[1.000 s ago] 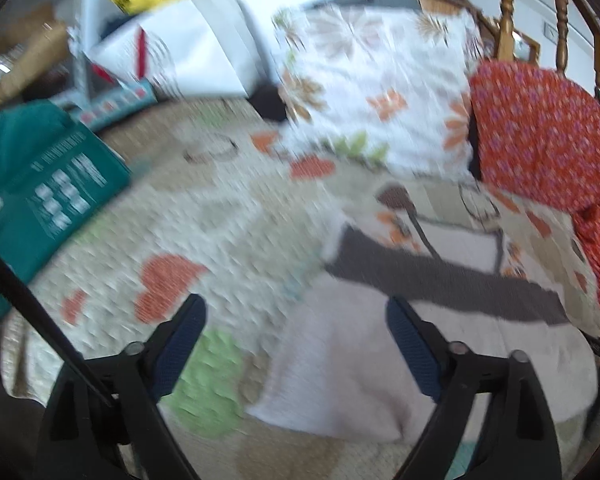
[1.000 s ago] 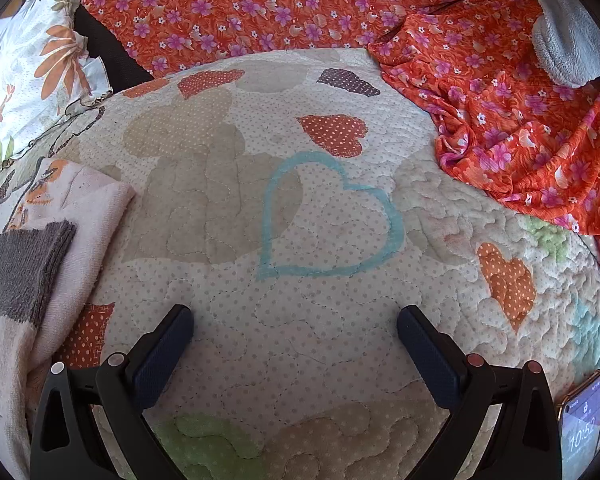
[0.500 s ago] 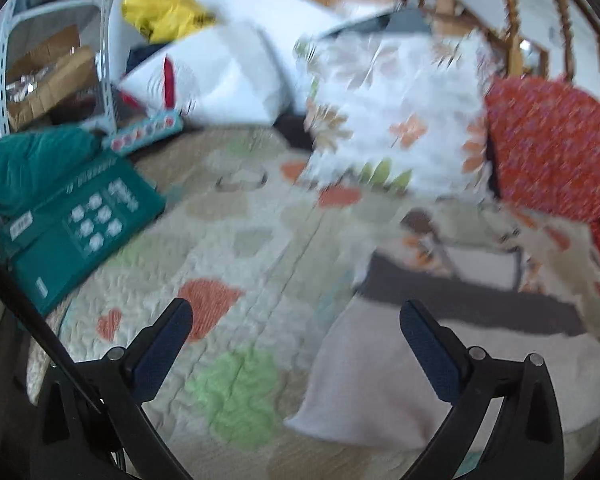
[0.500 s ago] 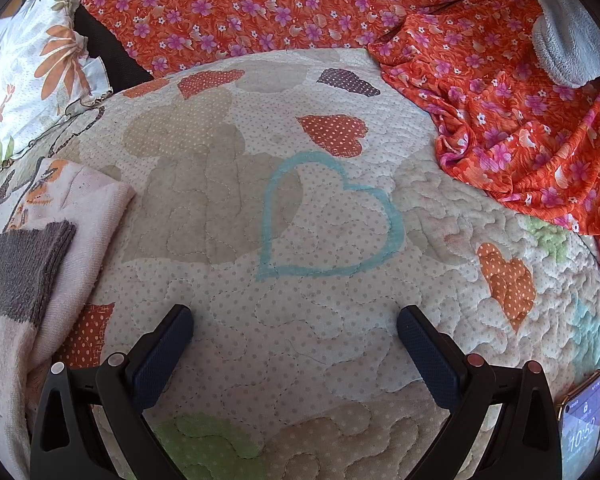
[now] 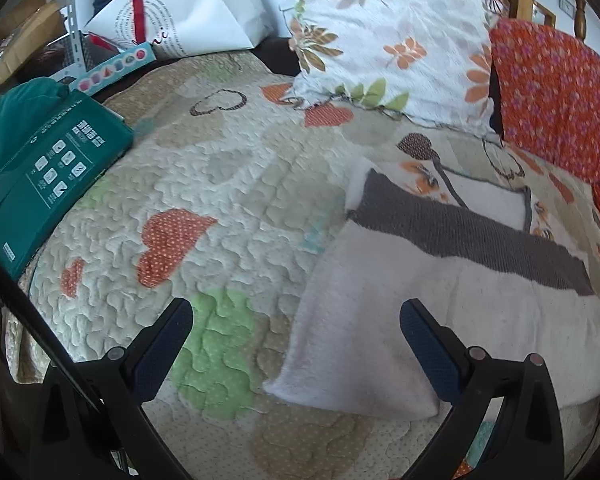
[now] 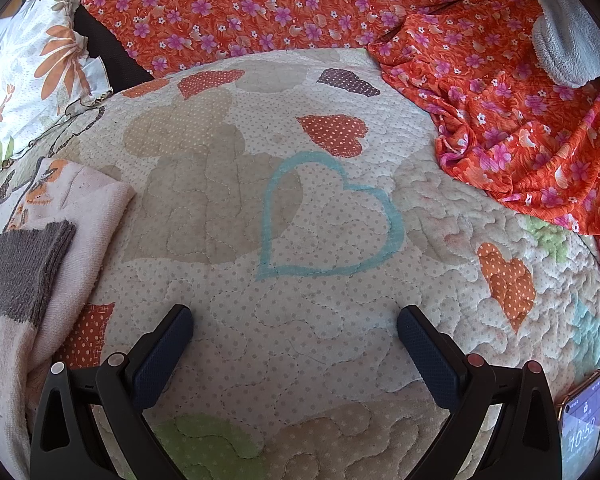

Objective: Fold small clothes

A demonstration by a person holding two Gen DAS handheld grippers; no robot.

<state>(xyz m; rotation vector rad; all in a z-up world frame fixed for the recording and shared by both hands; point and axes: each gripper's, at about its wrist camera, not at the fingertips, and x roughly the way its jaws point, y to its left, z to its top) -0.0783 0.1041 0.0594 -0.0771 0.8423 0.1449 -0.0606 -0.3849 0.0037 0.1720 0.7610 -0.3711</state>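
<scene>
Pale pink knit, a small garment (image 5: 440, 300) with a grey band, lies folded at the lower right of the left wrist view on the quilt (image 5: 228, 184). The left gripper (image 5: 296, 336) tilts down, jaws spread wide and empty, over its near left corner; pinch that corner cleanly. The right gripper (image 6: 294, 340) hovers released above bare quilt.

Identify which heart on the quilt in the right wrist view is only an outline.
The light blue heart, ahead of the open right gripper. It is a bare outline; the other hearts, such as the orange one, are filled polka-dot patches.
</scene>
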